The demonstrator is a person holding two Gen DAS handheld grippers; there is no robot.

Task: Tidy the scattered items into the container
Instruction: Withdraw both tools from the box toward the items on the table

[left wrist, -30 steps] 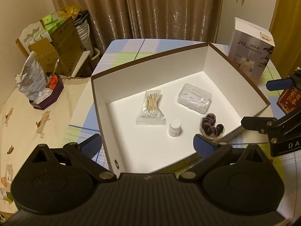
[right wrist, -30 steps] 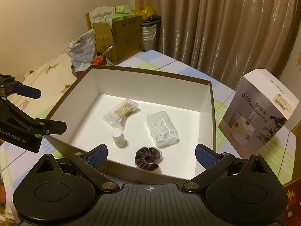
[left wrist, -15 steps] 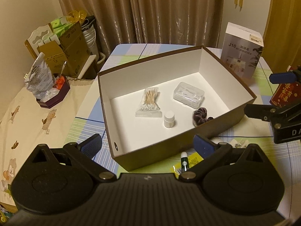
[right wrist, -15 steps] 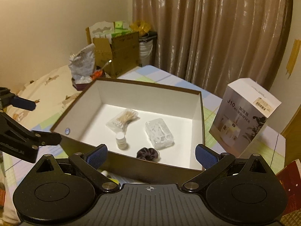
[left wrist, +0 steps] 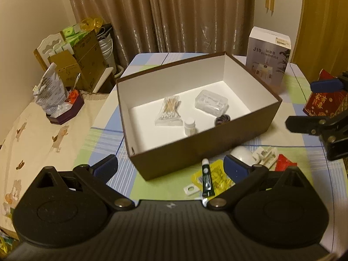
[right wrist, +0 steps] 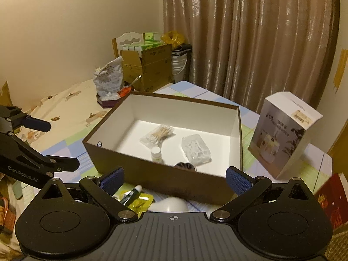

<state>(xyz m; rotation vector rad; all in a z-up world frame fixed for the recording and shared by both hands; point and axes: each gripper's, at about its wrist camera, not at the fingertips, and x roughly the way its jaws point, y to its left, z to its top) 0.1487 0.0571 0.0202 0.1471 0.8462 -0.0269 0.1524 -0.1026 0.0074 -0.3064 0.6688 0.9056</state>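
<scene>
The brown box (left wrist: 195,150) could be knocked askew if the dark tube (left wrist: 207,181) beside its near wall were approached carelessly by the left gripper (left wrist: 169,168) or right gripper (right wrist: 175,179), both wide open and empty.

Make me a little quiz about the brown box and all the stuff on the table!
1. True or false: the cotton swab bag lies inside the brown box.
2. Which is still outside the box? A) small white bottle B) green tube C) clear plastic case
3. Fill in: both the left gripper and the right gripper are ____ and hold nothing.

Key: 1 true; 2 B; 3 open.
</scene>
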